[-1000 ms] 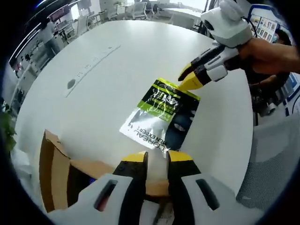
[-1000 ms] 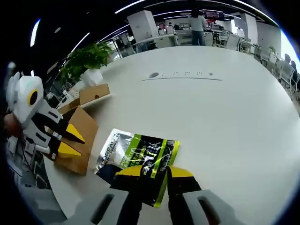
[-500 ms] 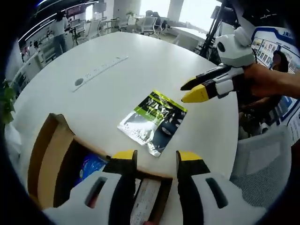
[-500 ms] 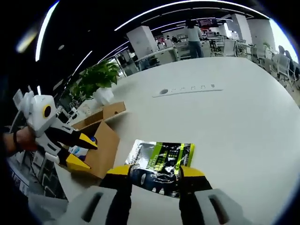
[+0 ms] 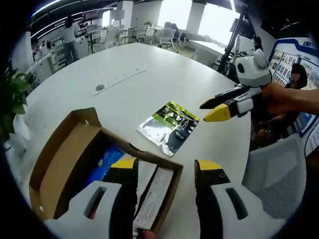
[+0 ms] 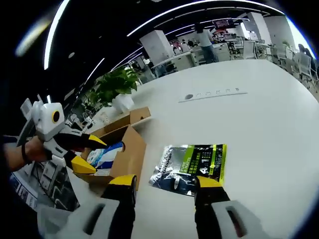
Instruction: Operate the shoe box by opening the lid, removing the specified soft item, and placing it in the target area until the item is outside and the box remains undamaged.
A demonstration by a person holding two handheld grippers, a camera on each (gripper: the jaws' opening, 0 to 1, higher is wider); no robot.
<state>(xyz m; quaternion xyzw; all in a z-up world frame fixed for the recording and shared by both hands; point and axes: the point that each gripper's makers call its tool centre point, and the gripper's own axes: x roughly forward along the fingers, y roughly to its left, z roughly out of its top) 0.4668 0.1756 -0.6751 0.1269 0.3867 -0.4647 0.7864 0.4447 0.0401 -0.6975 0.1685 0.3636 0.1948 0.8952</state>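
We see the green and silver pouch (image 5: 169, 127) lying flat on the white bench (image 5: 149, 89), outside the open cardboard box (image 5: 75, 164), which sits just beside it at about seven o'clock in the left gripper view. Our left hand-held gripper (image 5: 164, 169) hangs released over the box's near edge. Our right hand-held gripper (image 6: 166, 182) is released too, hovering above the pouch's near edge, grasping nothing.

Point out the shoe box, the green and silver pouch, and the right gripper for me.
shoe box (image 5: 60, 164), left gripper view, on its bare inner cardboard wall.
pouch (image 6: 192, 167), right gripper view, on the middle of its printed face.
right gripper (image 5: 213, 110), left gripper view, between its yellow fingertips.
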